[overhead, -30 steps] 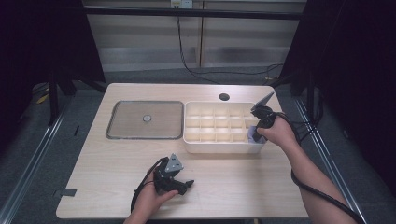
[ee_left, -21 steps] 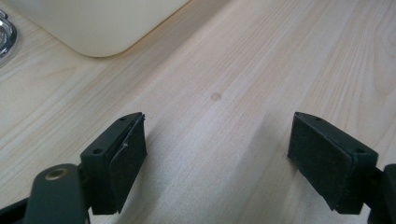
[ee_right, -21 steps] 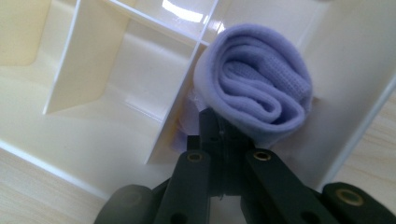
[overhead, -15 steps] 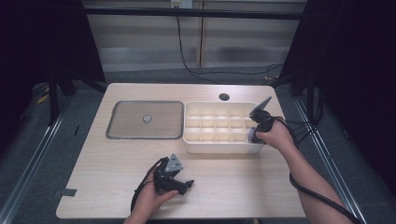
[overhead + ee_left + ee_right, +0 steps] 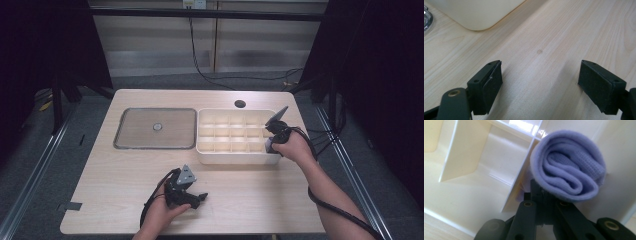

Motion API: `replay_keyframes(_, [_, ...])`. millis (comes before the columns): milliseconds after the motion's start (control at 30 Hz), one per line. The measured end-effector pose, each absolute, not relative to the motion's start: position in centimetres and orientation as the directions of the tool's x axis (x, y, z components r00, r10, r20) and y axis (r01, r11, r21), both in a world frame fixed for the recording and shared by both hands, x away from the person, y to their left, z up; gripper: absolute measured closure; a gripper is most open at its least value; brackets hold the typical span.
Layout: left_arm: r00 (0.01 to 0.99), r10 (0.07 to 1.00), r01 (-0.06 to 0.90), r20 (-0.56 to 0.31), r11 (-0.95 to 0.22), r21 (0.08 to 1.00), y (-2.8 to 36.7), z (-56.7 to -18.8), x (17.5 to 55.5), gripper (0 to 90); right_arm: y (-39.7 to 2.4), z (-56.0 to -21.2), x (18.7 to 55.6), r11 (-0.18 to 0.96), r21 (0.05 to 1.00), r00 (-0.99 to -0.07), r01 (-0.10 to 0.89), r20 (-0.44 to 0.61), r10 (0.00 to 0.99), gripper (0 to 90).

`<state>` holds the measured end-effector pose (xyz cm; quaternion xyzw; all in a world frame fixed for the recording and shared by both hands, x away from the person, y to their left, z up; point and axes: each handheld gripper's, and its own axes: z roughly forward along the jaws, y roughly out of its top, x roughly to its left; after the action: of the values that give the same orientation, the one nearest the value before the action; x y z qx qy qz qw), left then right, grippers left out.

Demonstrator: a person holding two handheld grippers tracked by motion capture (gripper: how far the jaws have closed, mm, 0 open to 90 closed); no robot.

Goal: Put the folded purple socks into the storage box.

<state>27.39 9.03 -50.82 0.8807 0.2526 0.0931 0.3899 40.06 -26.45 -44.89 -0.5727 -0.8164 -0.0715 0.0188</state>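
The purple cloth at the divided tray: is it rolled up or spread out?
Rolled up. In the right gripper view the purple cloth shows a spiral of layers at its end, sitting in a corner compartment of the cream tray.

Table [image 5: 130,200] brightly lit from above; surroundings dark; glare on tray [image 5: 521,126] dividers; near fingers blurred.

Lilac rolled cloth [image 5: 569,167], cream divided tray [image 5: 469,157], pale wood table [image 5: 564,37].

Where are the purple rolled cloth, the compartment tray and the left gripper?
purple rolled cloth [image 5: 569,167], right gripper view, spiral end.
compartment tray [image 5: 235,159], high view, near outer wall.
left gripper [image 5: 540,85], left gripper view, midway between its open jaws.
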Motion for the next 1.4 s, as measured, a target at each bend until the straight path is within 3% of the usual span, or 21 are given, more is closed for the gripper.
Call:
replay_keyframes(367, [0.855, 0.517, 0.372, -0.033, -0.569, 0.734, 9.0, -50.8, 27.4, 18.8, -26.3, -44.6, 40.0, 0.337, 0.092, -0.346, 0.937, 0.108, 0.932, 88.8])
replay_keyframes(1400, [0.857, 0.515, 0.371, -0.034, -0.569, 0.734, 9.0, -50.8, 27.4, 18.8, -27.4, -39.7, 39.2, 0.328, 0.163, -0.347, 0.931, 0.108, 0.932, 85.0])
